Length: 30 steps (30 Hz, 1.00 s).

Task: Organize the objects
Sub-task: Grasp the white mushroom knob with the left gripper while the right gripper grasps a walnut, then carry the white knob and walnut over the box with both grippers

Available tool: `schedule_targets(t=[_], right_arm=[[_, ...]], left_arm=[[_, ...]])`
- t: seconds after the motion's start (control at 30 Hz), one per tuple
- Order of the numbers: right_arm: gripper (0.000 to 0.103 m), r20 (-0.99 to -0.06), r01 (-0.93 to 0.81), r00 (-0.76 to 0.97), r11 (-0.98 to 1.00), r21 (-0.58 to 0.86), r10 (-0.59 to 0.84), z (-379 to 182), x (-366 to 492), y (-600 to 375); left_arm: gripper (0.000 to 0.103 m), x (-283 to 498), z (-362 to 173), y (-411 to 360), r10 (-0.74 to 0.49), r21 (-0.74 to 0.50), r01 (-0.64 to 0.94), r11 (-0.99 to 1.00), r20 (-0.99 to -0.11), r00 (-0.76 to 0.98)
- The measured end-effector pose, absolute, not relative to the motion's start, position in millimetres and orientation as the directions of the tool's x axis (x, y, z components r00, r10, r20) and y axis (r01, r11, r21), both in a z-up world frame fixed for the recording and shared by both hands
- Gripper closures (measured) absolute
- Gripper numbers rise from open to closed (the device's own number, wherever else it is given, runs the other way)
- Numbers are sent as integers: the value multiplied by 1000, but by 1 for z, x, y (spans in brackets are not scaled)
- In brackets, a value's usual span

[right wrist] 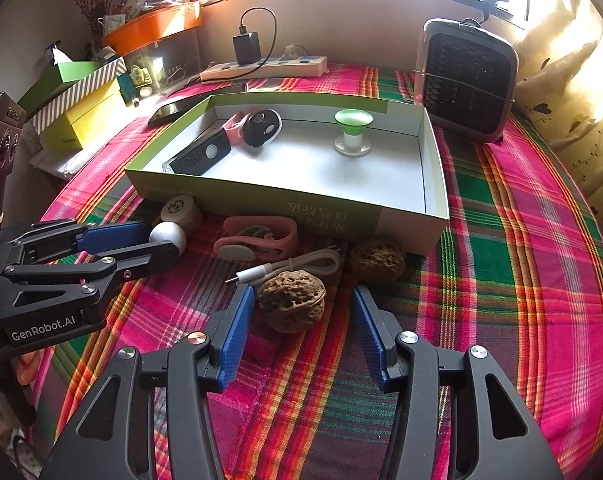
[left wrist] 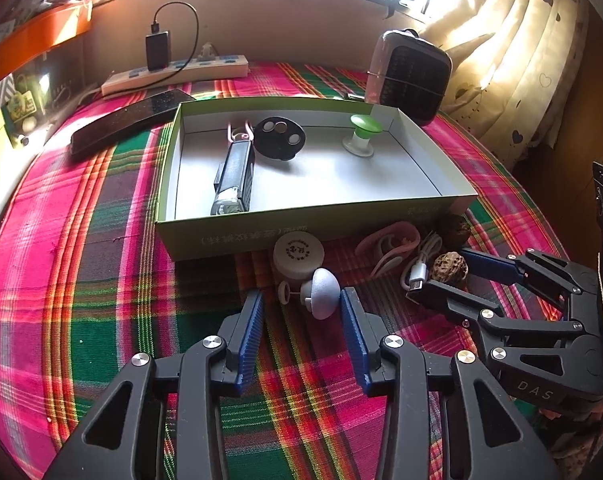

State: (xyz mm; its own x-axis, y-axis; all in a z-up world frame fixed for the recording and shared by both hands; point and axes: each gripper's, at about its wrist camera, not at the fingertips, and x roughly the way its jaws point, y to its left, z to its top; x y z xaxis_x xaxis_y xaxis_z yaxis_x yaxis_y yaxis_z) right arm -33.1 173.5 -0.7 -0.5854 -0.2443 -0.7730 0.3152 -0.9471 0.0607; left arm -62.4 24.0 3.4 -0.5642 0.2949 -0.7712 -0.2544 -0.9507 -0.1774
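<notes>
A grey mushroom-shaped knob (left wrist: 321,292) lies on the plaid cloth between the tips of my left gripper (left wrist: 301,294). Its cap is at the right pad and a gap shows on the left, so the jaws are open. My right gripper (right wrist: 301,292) stands open around a walnut (right wrist: 291,304), with a gap on the right side. A second walnut (right wrist: 377,258), a white cable (right wrist: 301,264), a pink band (right wrist: 257,236) and a white round jar (left wrist: 297,254) lie before the green box (left wrist: 313,220). The box holds a black light (left wrist: 233,176), a black disc (left wrist: 279,138) and a green knob (left wrist: 361,136).
Behind the box are a dark phone (left wrist: 129,120), a power strip (left wrist: 173,74) with a charger, and a small heater (left wrist: 409,76). Yellow and striped boxes (right wrist: 81,108) stack at the left. A curtain (left wrist: 521,60) hangs on the right.
</notes>
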Motion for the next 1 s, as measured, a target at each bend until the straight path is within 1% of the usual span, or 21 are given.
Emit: schedule_targets(t=[0.1,0.23,1.0], right_arm=[[62,-772,321,-585,-945,62,-249,0,-32,173],[68,-771,325,-583,-943,66,-255,-1,-31,173],[68,-770,326,-584,-943,67,-256,-1,-30,172]], left_arm=[[73,-62,3,25,295,-175,-259,-950,-773,-562],[74,-60,3,26,295,-173,-260,-950,-772,-563],[74,-59,3,25,294,-173,-259,-950,-772,-564]])
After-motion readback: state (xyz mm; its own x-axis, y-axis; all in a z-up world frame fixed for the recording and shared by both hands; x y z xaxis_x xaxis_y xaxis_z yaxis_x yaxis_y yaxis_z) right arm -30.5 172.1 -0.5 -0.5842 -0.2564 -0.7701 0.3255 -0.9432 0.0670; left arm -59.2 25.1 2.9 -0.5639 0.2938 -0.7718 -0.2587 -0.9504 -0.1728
